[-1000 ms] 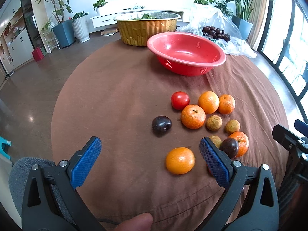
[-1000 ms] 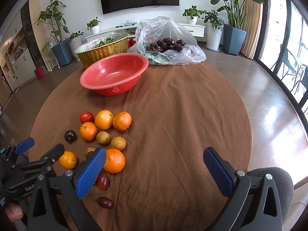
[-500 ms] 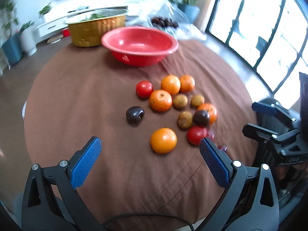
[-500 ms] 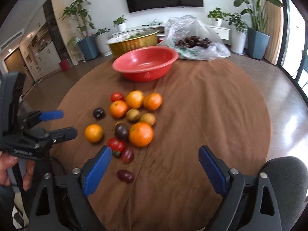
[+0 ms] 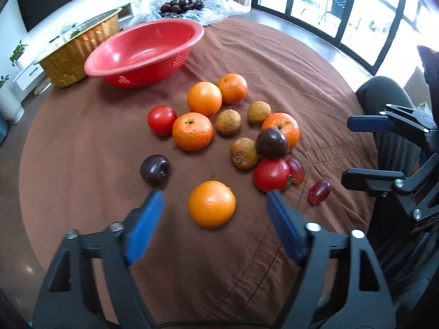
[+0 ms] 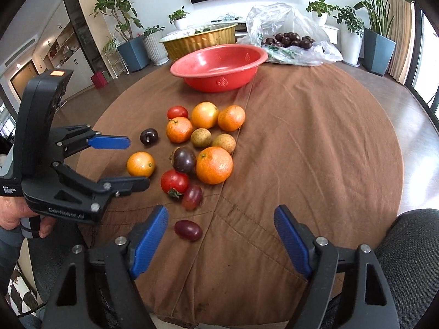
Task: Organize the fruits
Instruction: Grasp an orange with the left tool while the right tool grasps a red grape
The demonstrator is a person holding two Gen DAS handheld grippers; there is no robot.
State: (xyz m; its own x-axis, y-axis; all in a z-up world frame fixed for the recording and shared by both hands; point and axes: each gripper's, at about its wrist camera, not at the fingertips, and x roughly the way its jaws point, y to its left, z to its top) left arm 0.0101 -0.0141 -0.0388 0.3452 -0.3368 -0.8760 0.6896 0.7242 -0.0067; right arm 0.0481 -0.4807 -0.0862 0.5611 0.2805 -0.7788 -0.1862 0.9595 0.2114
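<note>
Several fruits lie loose on the brown tablecloth (image 5: 82, 148): oranges, two tomatoes, dark plums, brown longans and red grapes. The nearest orange (image 5: 211, 203) lies just ahead of my left gripper (image 5: 214, 208), between its open blue fingers; it also shows in the right wrist view (image 6: 140, 164). My left gripper (image 6: 131, 164) is open and empty there too. My right gripper (image 6: 221, 235) is open and empty near the table's front edge, with a red grape (image 6: 188, 229) just ahead of its left finger. An empty red bowl (image 5: 145, 50) (image 6: 219, 65) stands behind the fruits.
A gold foil basin (image 6: 200, 41) and a clear plastic bag of dark plums (image 6: 288, 41) stand at the far edge. A black chair back (image 5: 384, 101) is at the right of the table. Plants and cabinets stand around the room.
My left gripper has swung right and come down toward the lone orange. My right gripper has risen and turned left, so the fruit pile now lies ahead of it. Both stay open.
</note>
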